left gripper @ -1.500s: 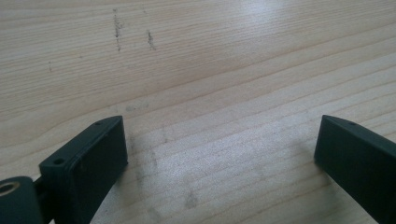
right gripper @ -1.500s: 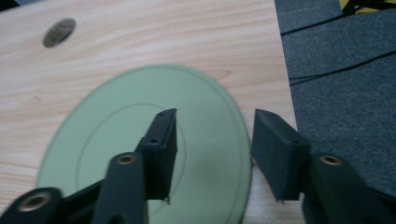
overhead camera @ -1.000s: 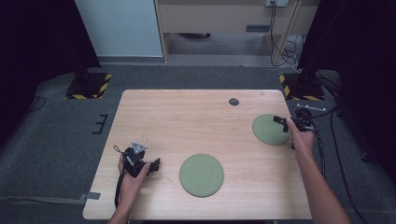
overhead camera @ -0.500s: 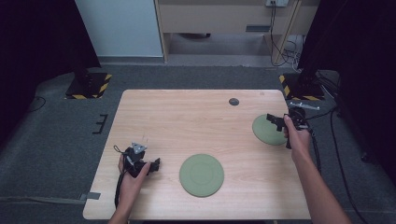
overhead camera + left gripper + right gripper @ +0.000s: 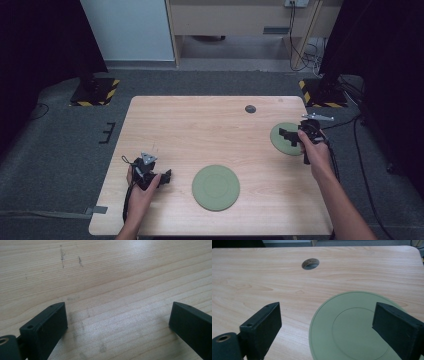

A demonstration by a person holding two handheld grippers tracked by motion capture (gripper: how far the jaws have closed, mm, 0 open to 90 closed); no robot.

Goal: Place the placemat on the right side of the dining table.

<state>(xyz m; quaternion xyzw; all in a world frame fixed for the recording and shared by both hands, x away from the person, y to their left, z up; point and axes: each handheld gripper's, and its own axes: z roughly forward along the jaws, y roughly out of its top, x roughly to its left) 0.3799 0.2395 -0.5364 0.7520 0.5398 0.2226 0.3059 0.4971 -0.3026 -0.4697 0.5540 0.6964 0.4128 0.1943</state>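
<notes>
Two flat round green plates lie on the wooden table (image 5: 200,130). One plate (image 5: 216,187) sits near the front middle, the other plate (image 5: 281,145) near the right edge. My right gripper (image 5: 285,134) hovers over the right plate, open, with nothing between its jaws. In the right gripper view the plate (image 5: 354,327) lies below and between the spread jaws of the right gripper (image 5: 327,307). My left gripper (image 5: 166,176) rests at the front left, pointing toward the front plate and a short way from it. The left gripper (image 5: 117,308) stands open over bare wood.
A round cable hole (image 5: 250,108) sits near the table's far edge; the right gripper view shows this hole (image 5: 310,263) ahead of the plate. Grey carpet (image 5: 60,150) surrounds the table. Stand bases with yellow-black stripes (image 5: 95,92) are at the back corners.
My right gripper has shifted a little to the left, farther over the right plate. The left gripper and both plates have stayed where they were.
</notes>
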